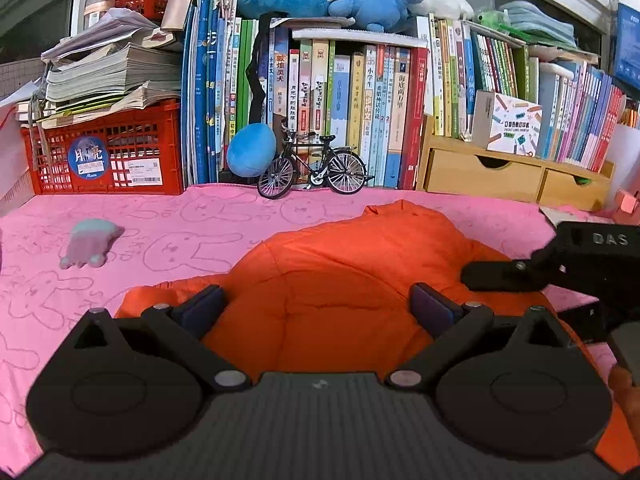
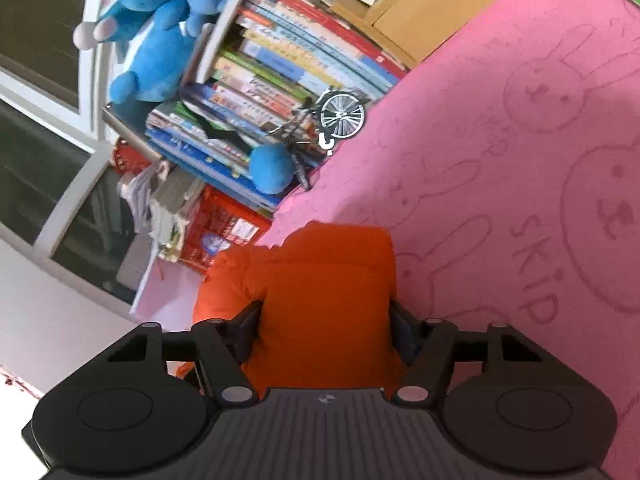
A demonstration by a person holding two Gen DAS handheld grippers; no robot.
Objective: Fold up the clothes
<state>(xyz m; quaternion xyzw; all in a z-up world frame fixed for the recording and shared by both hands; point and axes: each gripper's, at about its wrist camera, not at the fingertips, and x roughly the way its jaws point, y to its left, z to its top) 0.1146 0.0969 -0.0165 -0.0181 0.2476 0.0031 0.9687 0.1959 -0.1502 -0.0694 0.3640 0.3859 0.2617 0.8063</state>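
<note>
a: jacket [image 1: 344,280] first. in the left wrist view, where is it?

b: it lies bunched on the pink sheet [image 1: 168,216], orange and puffy, in front of the books [image 1: 352,112] and the toy bike [image 1: 312,168]. the left gripper [image 1: 320,312] hangs over it with its fingers [image 1: 204,308] spread wide, released, nothing pinched between them.

a: anything else there?

b: the right gripper [image 1: 496,276] comes in from the right edge, above the jacket's right side. a small plush [image 1: 90,242] sits apart on the sheet, and a red crate [image 1: 108,152] stands at the back left.

a: and the right wrist view?

b: it is tilted. a fold of jacket [image 2: 324,300] fills the gap of the right gripper [image 2: 324,332]; both pads sit against the cloth, so it looks clenched on it. the sheet [image 2: 500,160] spreads to the right, the bike [image 2: 336,120] and books [image 2: 288,60] above.
</note>
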